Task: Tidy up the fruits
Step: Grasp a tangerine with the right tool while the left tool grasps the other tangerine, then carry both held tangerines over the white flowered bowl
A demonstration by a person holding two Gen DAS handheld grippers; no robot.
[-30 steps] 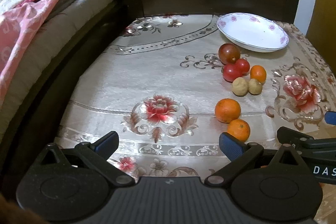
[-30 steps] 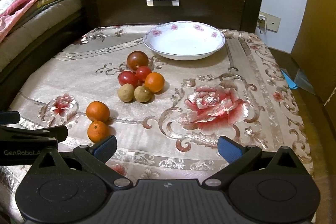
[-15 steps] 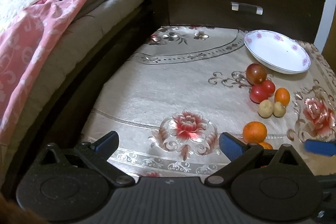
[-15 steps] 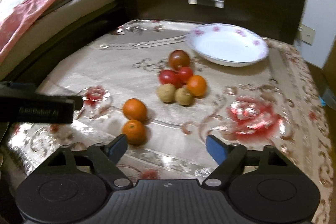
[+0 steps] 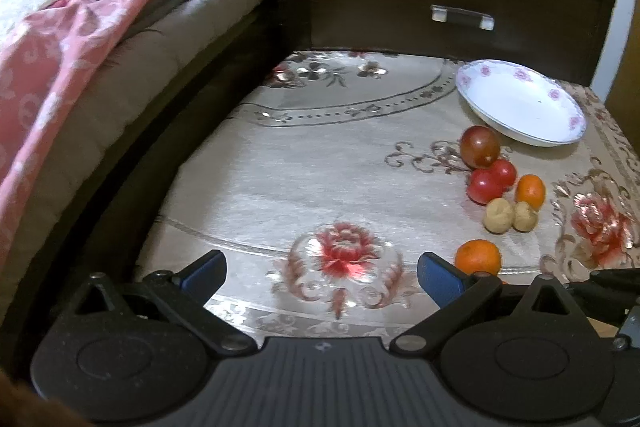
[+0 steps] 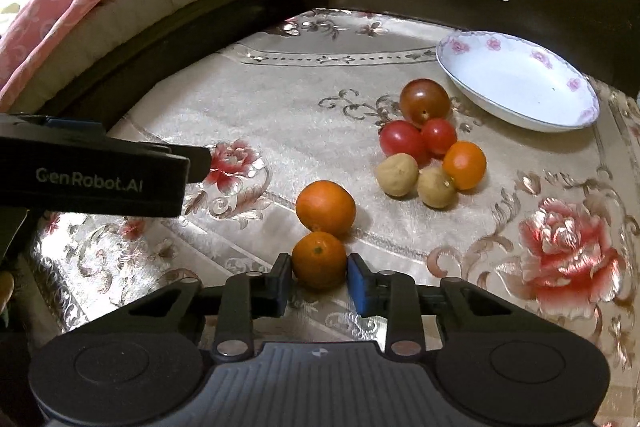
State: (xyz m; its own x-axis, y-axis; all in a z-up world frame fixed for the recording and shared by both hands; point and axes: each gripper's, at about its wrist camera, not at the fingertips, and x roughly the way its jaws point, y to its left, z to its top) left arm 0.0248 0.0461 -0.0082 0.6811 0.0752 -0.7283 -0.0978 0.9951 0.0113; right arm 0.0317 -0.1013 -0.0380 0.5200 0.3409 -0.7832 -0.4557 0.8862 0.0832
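Two oranges lie near the front of the flowered cloth. In the right wrist view the nearer orange point(image 6: 319, 259) sits between the blue pads of my right gripper point(image 6: 320, 285). Its jaws are closing and both pads touch the orange's sides. The second orange point(image 6: 326, 207) rests just behind it. Farther back lies a cluster: a dark tomato point(image 6: 425, 101), two red tomatoes point(image 6: 400, 141), a small orange point(image 6: 464, 165) and two tan fruits point(image 6: 397, 174). A white flowered plate point(image 6: 516, 79) stands empty at the back right. My left gripper point(image 5: 320, 271) hangs open over the cloth's red flower, holding nothing.
A dark wooden drawer front point(image 5: 460, 15) rises behind the cloth-covered surface point(image 5: 320, 167). A bed with pink and beige blankets point(image 5: 60, 47) runs along the left. The left tool's black housing point(image 6: 92, 179) juts in at the left of the right wrist view.
My right gripper has moved left and forward to the nearest orange, and its jaws have gone from wide open to closed around it. The left gripper stays open, its view shifted slightly.
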